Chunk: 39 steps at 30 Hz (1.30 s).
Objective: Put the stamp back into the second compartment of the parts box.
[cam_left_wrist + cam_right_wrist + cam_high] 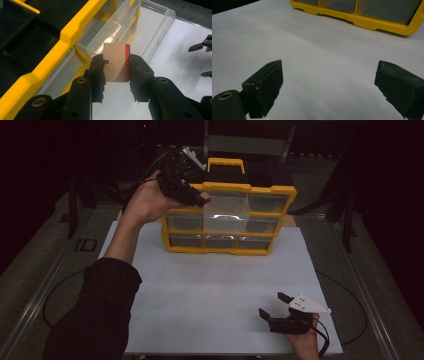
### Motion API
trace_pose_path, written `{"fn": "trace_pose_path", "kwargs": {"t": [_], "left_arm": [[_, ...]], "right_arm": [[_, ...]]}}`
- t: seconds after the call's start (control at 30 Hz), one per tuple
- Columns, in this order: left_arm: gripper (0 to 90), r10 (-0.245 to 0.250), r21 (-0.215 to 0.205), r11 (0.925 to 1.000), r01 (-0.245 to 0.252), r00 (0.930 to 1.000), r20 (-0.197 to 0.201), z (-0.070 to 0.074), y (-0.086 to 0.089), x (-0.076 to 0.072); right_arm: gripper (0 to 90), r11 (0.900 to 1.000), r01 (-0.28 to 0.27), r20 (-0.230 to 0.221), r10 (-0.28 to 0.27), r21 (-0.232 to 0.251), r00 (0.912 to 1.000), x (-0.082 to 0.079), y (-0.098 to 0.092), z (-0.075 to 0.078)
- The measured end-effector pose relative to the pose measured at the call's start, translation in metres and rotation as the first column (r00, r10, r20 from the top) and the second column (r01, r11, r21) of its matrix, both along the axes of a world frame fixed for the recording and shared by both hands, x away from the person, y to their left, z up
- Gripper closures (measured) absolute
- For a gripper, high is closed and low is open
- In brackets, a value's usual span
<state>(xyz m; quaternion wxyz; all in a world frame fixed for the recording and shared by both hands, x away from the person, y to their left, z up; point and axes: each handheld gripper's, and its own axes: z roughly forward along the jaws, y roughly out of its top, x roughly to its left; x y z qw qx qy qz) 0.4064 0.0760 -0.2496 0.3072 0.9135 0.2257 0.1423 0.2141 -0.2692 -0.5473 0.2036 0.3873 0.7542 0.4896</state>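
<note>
- Left tool [116, 65] is up high over the yellow organizer [227, 215], clamped on a small brown block [115, 62] with a red edge. The block sits upright between the jaws, right above the pulled-out clear drawer [226, 212] in the top row.
- Looks to me like the drop-off step: the block gets carried to that open drawer. Next move would be lowering it inside the drawer walls and letting the jaws spread, keeping clear of the yellow frame just to the side.
- Left hand [147, 200] is raised with the wrist bent, forearm angled up from the dark sleeve [100, 315], tool pointing across at the organizer's top.
- White sheet [220, 290] on the tabletop is bare between the two hands.
- Right tool [277, 309] is parked low near the front right corner of the sheet, jaws wide apart with nothing between them, aimed toward the organizer and well away from it. Right hand [306, 342] just peeks in from the bottom edge.
</note>
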Motion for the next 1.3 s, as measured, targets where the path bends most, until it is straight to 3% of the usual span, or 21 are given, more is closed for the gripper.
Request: {"fn": "trace_pose_path", "kwargs": {"t": [0.43,0.8,1.03,1.07,1.1,1.17,1.2,1.23,1.27,1.3], "left_arm": [[66.6,-0.015,-0.001,0.9999,0.015,0.9999,-0.002,-0.001,-0.017,0.001],[66.5,-0.02,-0.001,0.9998,0.02,0.9993,-0.032,-0.011,-0.031,0.005],[65.2,0.006,-0.024,0.9997,-0.007,0.9989,-0.047,-0.014,-0.032,0.008],[57.9,0.006,-0.024,0.9997,-0.007,0.9989,-0.047,-0.014,-0.032,0.008],[46.2,0.017,-0.044,0.9988,-0.02,0.9972,-0.073,-0.015,-0.03,0.01],[30.2,0.032,-0.031,0.9989,-0.034,0.9972,-0.067,-0.015,-0.03,0.009],[24.7,0.051,-0.016,0.9985,-0.052,0.9969,-0.06,-0.016,-0.03,0.01],[24.7,0.067,-0.011,0.9977,-0.067,0.9962,-0.056,-0.016,-0.029,0.01],[16.5,0.08,-0.009,0.9967,-0.08,0.9957,-0.048,-0.016,-0.028,0.01],[16.5,0.091,-0.011,0.9957,-0.092,0.9948,-0.045,-0.016,-0.027,0.011]], "right_arm": [[7.9,1.0,0.005,-0.001,-0.005,-0.005,1.0,0.0,0.001,0.0],[7.9,1.0,0.007,-0.001,-0.007,-0.005,1.0,0.0,0.001,0.0],[8.0,1.0,0.009,0.0,-0.009,-0.002,1.0,0.0,0.0,0.0],[7.9,1.0,0.009,0.0,-0.009,-0.001,1.0,0.0,0.0,0.0],[7.9,1.0,0.01,0.0,-0.01,-0.001,1.0,-0.001,0.0,0.0],[7.9,1.0,0.01,0.0,-0.01,-0.001,1.0,-0.001,0.0,0.0],[7.9,1.0,0.008,-0.001,-0.008,-0.002,1.0,0.0,0.0,0.0],[7.9,1.0,0.008,-0.001,-0.008,-0.002,1.0,0.0,0.0,0.0],[8.0,1.0,0.008,-0.002,-0.008,-0.002,1.0,0.0,0.0,0.0],[8.0,1.0,0.008,-0.002,-0.008,-0.002,1.0,0.0,0.0,0.0]]}}
